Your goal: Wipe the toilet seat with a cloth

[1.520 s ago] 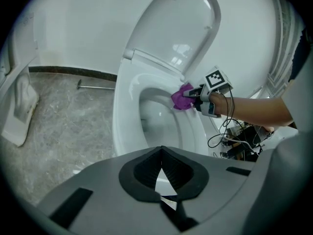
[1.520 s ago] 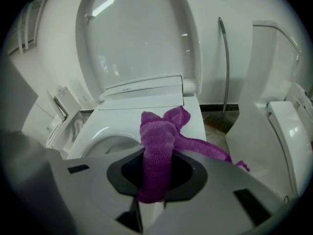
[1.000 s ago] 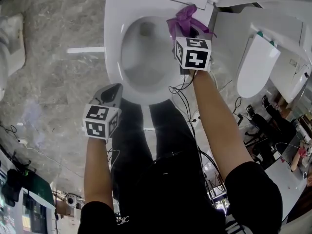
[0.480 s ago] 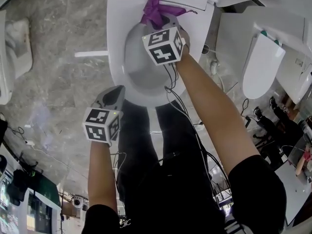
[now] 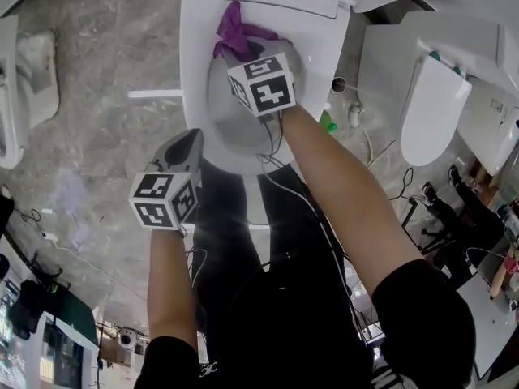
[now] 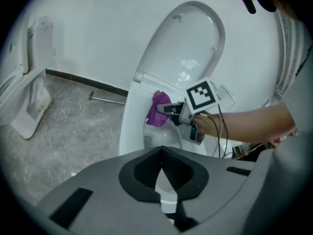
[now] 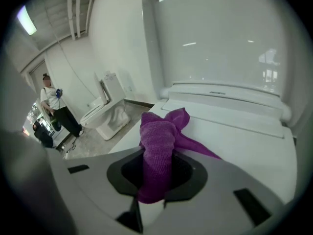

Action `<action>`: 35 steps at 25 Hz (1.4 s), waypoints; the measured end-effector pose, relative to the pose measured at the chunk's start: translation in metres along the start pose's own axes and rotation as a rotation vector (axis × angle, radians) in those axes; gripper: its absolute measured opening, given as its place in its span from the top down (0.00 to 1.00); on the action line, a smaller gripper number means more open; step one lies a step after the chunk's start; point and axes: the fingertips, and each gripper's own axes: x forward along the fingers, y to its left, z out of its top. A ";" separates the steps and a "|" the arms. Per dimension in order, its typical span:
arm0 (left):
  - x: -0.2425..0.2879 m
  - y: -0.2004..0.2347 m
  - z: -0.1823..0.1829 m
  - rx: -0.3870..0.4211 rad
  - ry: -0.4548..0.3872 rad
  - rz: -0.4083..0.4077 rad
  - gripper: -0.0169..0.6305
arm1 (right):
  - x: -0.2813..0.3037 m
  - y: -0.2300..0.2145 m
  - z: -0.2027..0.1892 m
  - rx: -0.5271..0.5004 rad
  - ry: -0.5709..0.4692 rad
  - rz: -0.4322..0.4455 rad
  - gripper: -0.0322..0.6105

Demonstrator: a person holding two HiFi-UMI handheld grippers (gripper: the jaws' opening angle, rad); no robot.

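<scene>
A purple cloth lies against the rear left of the white toilet seat. My right gripper is shut on it, reaching over the bowl. In the right gripper view the cloth fills the gap between the jaws of the right gripper and trails onto the seat. My left gripper hangs shut and empty at the bowl's front left edge. In the left gripper view its jaws meet, the left gripper points at the toilet, and the cloth shows beyond it. The lid stands raised.
A second toilet stands to the right and another toilet to the left. A metal bar lies on the marble floor. Cables hang from my right arm. A person stands far off in the right gripper view.
My right gripper has dragged the cloth leftward along the back of the seat, from the rear right to the rear left. The left gripper has barely shifted.
</scene>
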 end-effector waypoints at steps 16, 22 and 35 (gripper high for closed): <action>-0.117 -0.129 0.170 0.139 -0.320 0.013 0.97 | -0.285 -0.011 0.111 0.148 -0.309 -0.273 0.82; -0.191 -0.211 0.221 0.225 -0.408 -0.014 0.97 | -0.410 -0.008 0.156 0.218 -0.443 -0.374 0.82; -0.314 -0.311 0.295 0.412 -0.488 -0.029 0.97 | -0.548 0.057 0.264 0.044 -0.636 -0.409 0.82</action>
